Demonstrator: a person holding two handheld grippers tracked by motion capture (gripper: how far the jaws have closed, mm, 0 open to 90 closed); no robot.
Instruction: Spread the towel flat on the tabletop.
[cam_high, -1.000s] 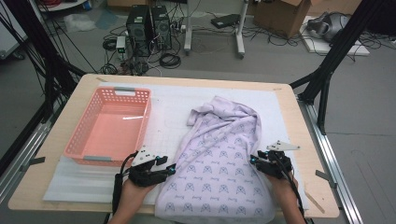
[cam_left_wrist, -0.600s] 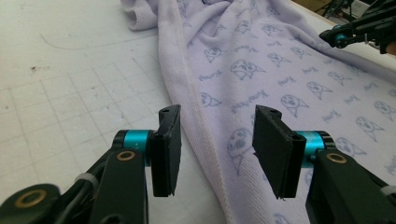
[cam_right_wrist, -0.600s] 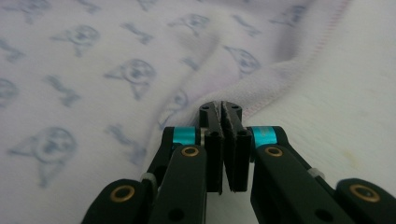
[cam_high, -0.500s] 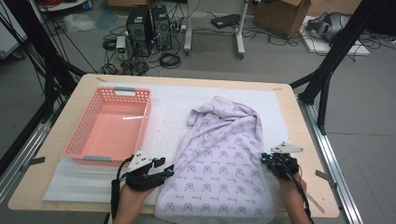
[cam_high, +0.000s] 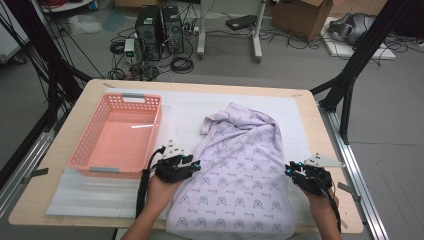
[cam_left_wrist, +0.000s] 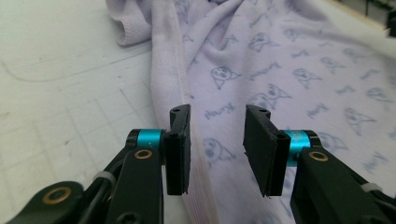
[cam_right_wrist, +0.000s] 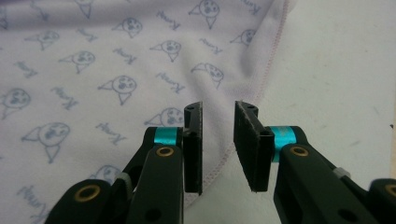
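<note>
Lavender cloth (cam_high: 240, 175) with a small printed cartoon motif lies spread on the white mat (cam_high: 90, 195) of the desk (cam_high: 60, 135), right of centre. Long axis runs from the near edge, where it is widest and hangs slightly over, away to a bunched, narrower end at mid-desk. So it points away from the person.

Left gripper (cam_high: 192, 162) sits at the cloth's left hem, right gripper (cam_high: 289, 170) at its right hem; the cloth lies between the two, each hem just ahead of its own fingers. Both are about equally close to the fabric.

Left gripper view: fingers (cam_left_wrist: 180, 144) spread, the folded hem running up between them, nothing pinched. Right gripper view: fingers (cam_right_wrist: 194, 140) spread with a narrower gap, the stitched hem passing under the left finger; whether it touches the fabric I cannot tell.

Judgement: the coming move is a two-sided pinch of the hems. Each gripper needs to drop onto its edge and close across the hem, square to the long axis.

Pink basket (cam_high: 150, 125) stands empty to the left, apart from the cloth.
</note>
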